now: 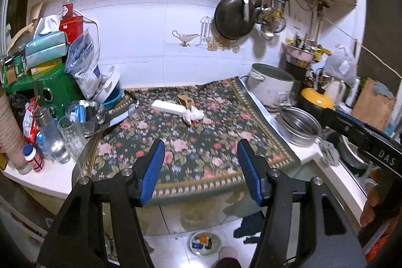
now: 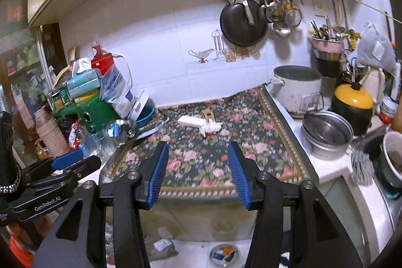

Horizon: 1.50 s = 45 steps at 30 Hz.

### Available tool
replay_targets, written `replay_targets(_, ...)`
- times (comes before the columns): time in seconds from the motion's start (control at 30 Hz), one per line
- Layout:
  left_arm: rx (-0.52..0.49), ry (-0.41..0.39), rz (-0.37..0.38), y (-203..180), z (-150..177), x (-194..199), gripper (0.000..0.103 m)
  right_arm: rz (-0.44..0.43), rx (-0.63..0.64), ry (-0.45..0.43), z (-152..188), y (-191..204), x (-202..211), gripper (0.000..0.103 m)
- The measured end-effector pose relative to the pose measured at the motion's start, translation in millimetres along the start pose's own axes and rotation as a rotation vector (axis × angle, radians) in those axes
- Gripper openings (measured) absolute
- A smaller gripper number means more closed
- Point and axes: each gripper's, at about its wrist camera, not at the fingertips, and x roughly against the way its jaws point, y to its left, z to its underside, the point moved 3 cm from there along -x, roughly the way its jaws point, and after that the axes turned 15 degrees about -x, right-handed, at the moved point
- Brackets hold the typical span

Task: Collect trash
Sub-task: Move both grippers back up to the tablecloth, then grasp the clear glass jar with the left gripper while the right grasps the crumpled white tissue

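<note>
On the floor nearest the viewer sits a small bowl (image 1: 204, 243) holding colourful scraps. Above it, the left gripper (image 1: 201, 155) and right gripper (image 2: 198, 157) both hang with jaws spread wide, holding nothing; the left one reads "GenRobot.AI" in the right wrist view. On the floral-clothed surface (image 1: 201, 150), well beyond the fingertips, lie the trash: a white box (image 1: 167, 107), a crumpled tissue (image 1: 193, 114) touching it, and a brown carton (image 1: 185, 100). An empty steel pot (image 2: 326, 135) sits right; a white pot (image 2: 296, 87) farther back.
</note>
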Motion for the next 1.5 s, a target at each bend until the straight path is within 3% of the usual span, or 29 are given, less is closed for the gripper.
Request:
replay_targets(0.3,0.07,0.051,-0.093,-6,-57,-94,0.059,-0.073,0.04,0.071,-59,-34,-67,0.05)
replay_targets(0.43,0.118,0.084,-0.129,-3,-66,-132,0.059,-0.091,0.09,0.135,-86,-53,-108,0.05)
replay_targets(0.6,0.152,0.173,-0.161,10,-64,-183,0.059,-0.1,0.126,0.215,-94,-71,-158,0.051)
replay_targets(0.83,0.188,0.266,-0.166,52,-50,-246,0.059,-0.122,0.084,0.368,-84,-72,-239,0.057)
replay_targets(0.97,0.194,0.315,-0.133,90,-41,-282,0.059,-0.103,0.035,0.429,-76,-66,-284,0.07)
replay_targets(1.03,0.192,0.345,-0.124,114,-36,-302,0.059,-0.095,-0.002,0.458,-70,-64,-308,0.07)
replay_targets(1.33,0.27,0.48,-0.062,227,1,-396,0.059,0.069,-0.205,0.607,-26,-64,-437,0.07)
replay_targets(1.5,0.283,0.523,-0.045,257,16,-446,0.059,0.145,-0.321,0.661,-1,-72,-480,0.07)
